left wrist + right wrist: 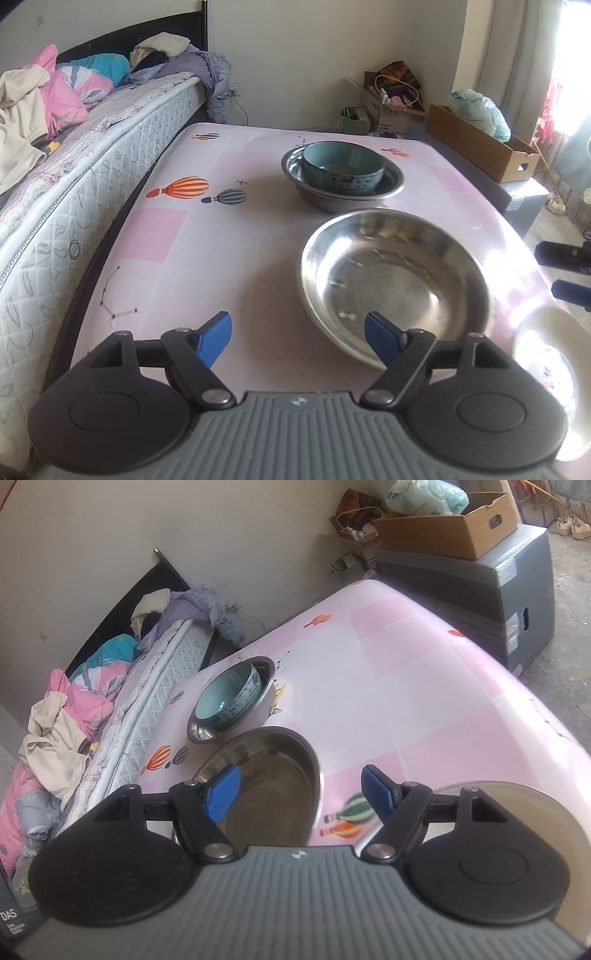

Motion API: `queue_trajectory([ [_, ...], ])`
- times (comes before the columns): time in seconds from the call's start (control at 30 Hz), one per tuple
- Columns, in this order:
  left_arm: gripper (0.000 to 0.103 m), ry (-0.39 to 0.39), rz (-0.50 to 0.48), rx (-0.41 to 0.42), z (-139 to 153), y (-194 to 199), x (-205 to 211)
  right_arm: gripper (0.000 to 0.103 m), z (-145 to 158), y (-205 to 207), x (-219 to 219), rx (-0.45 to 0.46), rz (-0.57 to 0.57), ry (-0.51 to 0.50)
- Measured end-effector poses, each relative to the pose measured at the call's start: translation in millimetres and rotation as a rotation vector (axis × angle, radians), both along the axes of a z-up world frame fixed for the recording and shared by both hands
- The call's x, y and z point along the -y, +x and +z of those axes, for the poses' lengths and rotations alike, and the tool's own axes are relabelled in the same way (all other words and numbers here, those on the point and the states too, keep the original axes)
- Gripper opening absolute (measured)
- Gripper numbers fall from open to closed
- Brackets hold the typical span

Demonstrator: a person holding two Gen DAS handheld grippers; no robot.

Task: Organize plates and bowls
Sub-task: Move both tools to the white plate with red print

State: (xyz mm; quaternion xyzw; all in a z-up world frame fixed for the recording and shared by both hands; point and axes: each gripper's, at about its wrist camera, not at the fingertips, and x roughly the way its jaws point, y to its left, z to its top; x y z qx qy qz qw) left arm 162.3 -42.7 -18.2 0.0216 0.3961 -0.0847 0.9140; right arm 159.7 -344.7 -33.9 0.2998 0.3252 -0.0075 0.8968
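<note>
Both tools sit wide open with nothing between the fingers: left tool [297, 334], right tool [300, 794]. Closest dish is the empty steel plate [395, 284], shiny and shallow, at about 1 o'clock from the left tool on the pink bench [221, 236]. Further back at 12 o'clock, a teal bowl [343, 168] is already nested in a second steel plate [295, 166], so I'd guess stacking is the plan. A white bowl [550, 373] sits at 3 o'clock, washed out by glare.
</note>
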Motion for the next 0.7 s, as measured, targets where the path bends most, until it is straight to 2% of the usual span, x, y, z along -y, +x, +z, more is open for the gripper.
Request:
queue_trajectory([
  [0.07, 0.084, -0.017, -0.01, 0.0, 3, -12, 3, 0.073, 2, -17, 8, 0.005, -0.019, 0.006],
  [0.3, 0.085, -0.043, -0.089, -0.038, 6, -43, 29, 0.074, 1, -81, 49, 0.011, -0.119, 0.022],
  [0.37, 0.09, -0.06, -0.11, -0.04, 5, -52, 38, 0.074, -1, -97, 59, 0.012, -0.141, 0.031],
  [0.53, 0.093, -0.103, -0.17, -0.059, -7, -70, 62, 0.074, -15, -126, 79, -0.02, -0.169, 0.027],
  [0.7, 0.093, -0.103, -0.218, -0.055, -20, -83, 87, 0.074, -30, -147, 90, -0.059, -0.191, 0.024],
])
